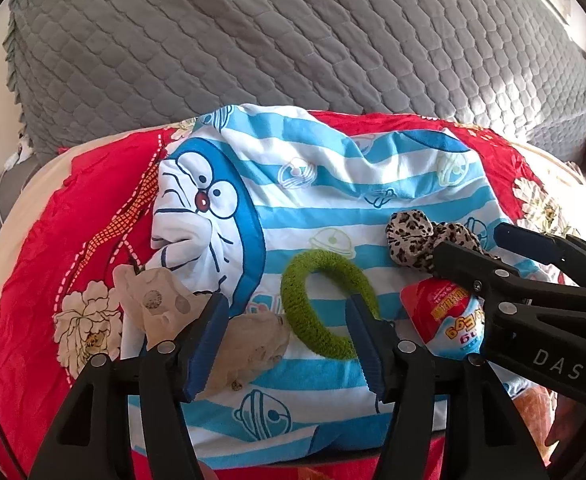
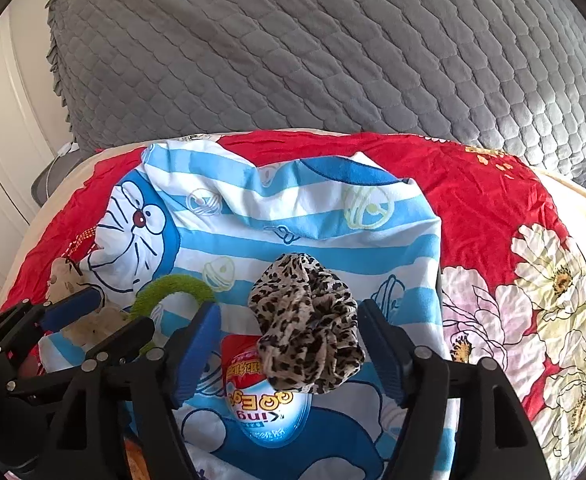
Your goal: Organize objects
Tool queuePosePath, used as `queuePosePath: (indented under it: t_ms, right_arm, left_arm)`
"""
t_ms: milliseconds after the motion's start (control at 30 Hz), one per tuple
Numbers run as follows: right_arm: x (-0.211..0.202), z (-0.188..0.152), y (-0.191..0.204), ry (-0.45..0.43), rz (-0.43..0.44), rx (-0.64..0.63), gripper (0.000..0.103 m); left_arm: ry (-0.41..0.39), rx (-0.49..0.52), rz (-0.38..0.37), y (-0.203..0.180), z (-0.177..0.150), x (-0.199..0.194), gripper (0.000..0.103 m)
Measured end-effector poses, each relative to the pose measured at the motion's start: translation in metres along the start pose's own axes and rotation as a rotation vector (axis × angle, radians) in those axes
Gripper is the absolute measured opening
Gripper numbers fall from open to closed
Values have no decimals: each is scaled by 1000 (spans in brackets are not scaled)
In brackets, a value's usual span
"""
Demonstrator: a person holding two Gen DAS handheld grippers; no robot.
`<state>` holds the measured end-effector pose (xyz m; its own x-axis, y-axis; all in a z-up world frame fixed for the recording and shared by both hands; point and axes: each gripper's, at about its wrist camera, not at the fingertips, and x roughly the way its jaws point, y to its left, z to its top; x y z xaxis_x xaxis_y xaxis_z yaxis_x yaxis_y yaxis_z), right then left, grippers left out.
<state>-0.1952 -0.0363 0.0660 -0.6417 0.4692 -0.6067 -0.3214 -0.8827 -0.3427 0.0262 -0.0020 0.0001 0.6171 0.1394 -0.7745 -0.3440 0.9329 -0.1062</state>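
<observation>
Scrunchies and small items lie scattered on the Doraemon cloth (image 1: 313, 208), a blue-striped sheet spread over a red floral quilt (image 1: 33, 272); all places below are relative to that cloth.

Step in hand, as I judge it: the pick phase, nothing gripped. Left gripper (image 1: 289, 340) hovers at the cloth's near edge, fingers spread wide, pinching nothing; the green scrunchie (image 1: 321, 304) sits partly between them, its right side behind the right finger. Right gripper (image 2: 289, 344) hovers over the cloth's near-right part, fingers spread too, straddling the leopard scrunchie (image 2: 305, 324) and the egg-shaped toy pack (image 2: 265, 404); the leopard one overlaps the egg's top.

Next move, my guess: pick one target per gripper, lower, close on soft fabric. The right must separate scrunchie from egg or it may grab both. No container is visible, so the destination is unclear.

Count:
- scrunchies: two (one green, one leopard)
- egg pack: one
- pale crumpled pieces (image 1: 161, 304) at the cloth's near-left edge: two lumps seen; whether fabric or plastic I cannot tell
- cloth: one
- grippers: two

Grey quilted cover (image 1: 293, 40) lies beyond the cloth's far edge.
</observation>
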Motion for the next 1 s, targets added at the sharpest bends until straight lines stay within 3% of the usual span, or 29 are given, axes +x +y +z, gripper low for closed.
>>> queuePosePath:
  t_ms: [300, 1000]
  right_arm:
    - [-16, -1, 4, -14, 2, -15, 75]
    - [-65, -13, 4, -27, 9, -20, 75]
  left_arm:
    - [-8, -19, 7, -3, -1, -16, 74]
    - [-15, -60, 29, -6, -12, -53, 75]
